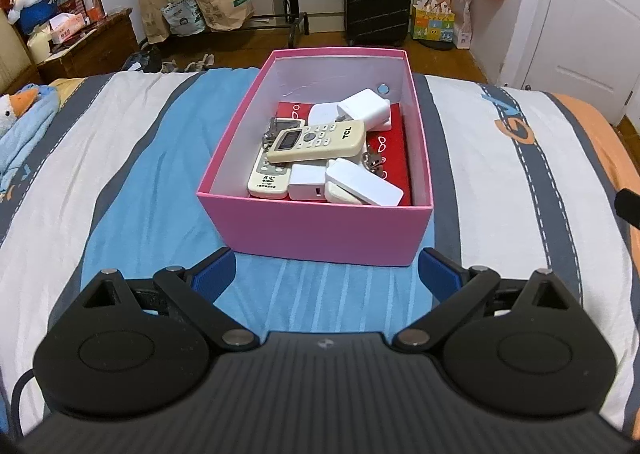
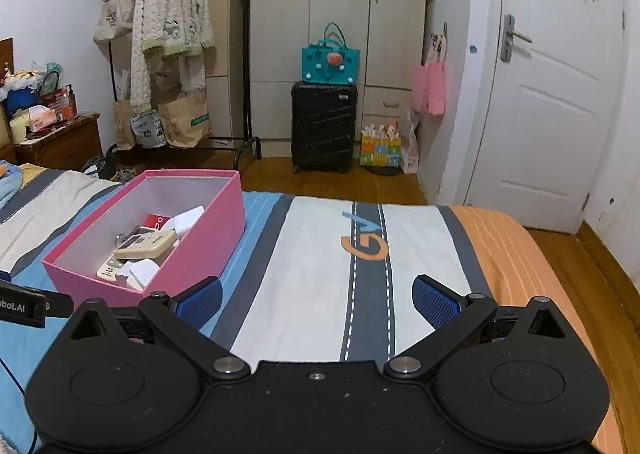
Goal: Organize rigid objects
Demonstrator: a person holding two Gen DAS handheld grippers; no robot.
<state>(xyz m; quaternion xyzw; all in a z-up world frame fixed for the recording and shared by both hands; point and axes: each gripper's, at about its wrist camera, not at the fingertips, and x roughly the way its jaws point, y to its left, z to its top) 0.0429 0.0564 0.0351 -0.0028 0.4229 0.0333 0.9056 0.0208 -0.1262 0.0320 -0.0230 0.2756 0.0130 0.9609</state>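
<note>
A pink box stands on the striped bedspread. Inside it lie a cream TCL remote, a second remote under it, several white chargers, metal clips and a red flat box. My left gripper is open, just short of the box's near wall, with nothing between its blue pads. In the right wrist view the pink box sits to the left. My right gripper is open and empty above the bedspread, to the right of the box.
A blue plush toy lies at the bed's left edge. Beyond the bed's foot are a wooden floor, a black suitcase, a clothes rack with paper bags, a cluttered nightstand and a white door.
</note>
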